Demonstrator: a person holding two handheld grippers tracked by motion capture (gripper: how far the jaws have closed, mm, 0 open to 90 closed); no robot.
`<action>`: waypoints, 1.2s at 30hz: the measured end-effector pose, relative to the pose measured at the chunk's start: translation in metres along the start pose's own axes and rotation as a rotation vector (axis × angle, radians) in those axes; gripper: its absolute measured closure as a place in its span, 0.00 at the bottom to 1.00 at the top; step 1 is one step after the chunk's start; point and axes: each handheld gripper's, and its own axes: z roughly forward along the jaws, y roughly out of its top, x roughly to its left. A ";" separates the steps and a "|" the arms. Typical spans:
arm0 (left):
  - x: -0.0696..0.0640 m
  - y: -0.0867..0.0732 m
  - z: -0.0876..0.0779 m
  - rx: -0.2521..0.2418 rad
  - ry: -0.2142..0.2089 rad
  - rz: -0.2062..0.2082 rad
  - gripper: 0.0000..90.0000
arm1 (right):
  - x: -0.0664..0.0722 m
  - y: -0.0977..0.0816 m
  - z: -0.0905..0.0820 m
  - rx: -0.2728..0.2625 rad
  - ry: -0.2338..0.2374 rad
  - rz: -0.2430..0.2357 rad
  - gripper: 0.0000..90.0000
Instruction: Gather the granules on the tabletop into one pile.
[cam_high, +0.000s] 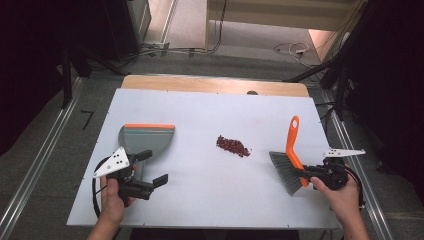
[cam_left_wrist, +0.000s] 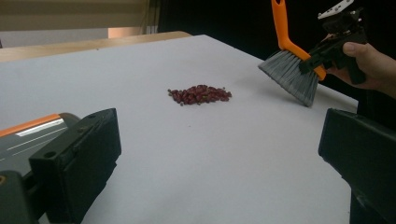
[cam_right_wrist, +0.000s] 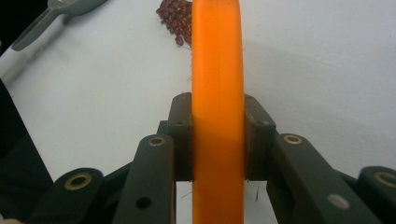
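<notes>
A small pile of red beans (cam_high: 232, 145) lies mid-table, also seen as beans (cam_left_wrist: 200, 94) and beans (cam_right_wrist: 175, 18). My right gripper (cam_high: 307, 172) is shut on the orange back of a hand brush (cam_high: 292, 145), whose grey bristles touch the table right of the pile. In the right gripper view the brush (cam_right_wrist: 218, 93) sits clamped between the jaws of that gripper (cam_right_wrist: 218, 140). The left gripper view shows the brush (cam_left_wrist: 292, 65) in the right gripper (cam_left_wrist: 334, 44). A grey dustpan (cam_high: 147, 137) with an orange lip lies left of the beans. My left gripper (cam_high: 151, 168) stands open beside its handle.
The white board (cam_high: 210, 200) covers most of a wooden table (cam_high: 215, 84). The left gripper (cam_left_wrist: 219, 158) has bare board between its jaws, with the dustpan (cam_left_wrist: 28, 135) just outside the left jaw. The dustpan handle (cam_right_wrist: 51, 16) lies flat. Dark floor and cables surround the table.
</notes>
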 end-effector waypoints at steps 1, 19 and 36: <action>0.000 0.000 0.000 0.000 0.003 0.003 0.00 | -0.001 -0.001 0.000 -0.003 0.004 0.001 0.76; 0.002 -0.002 0.000 0.005 0.021 0.003 0.00 | -0.001 -0.001 0.002 -0.052 0.010 -0.015 0.76; 0.002 -0.002 0.000 0.003 0.017 -0.001 0.00 | 0.001 0.000 0.004 -0.040 0.002 -0.013 0.76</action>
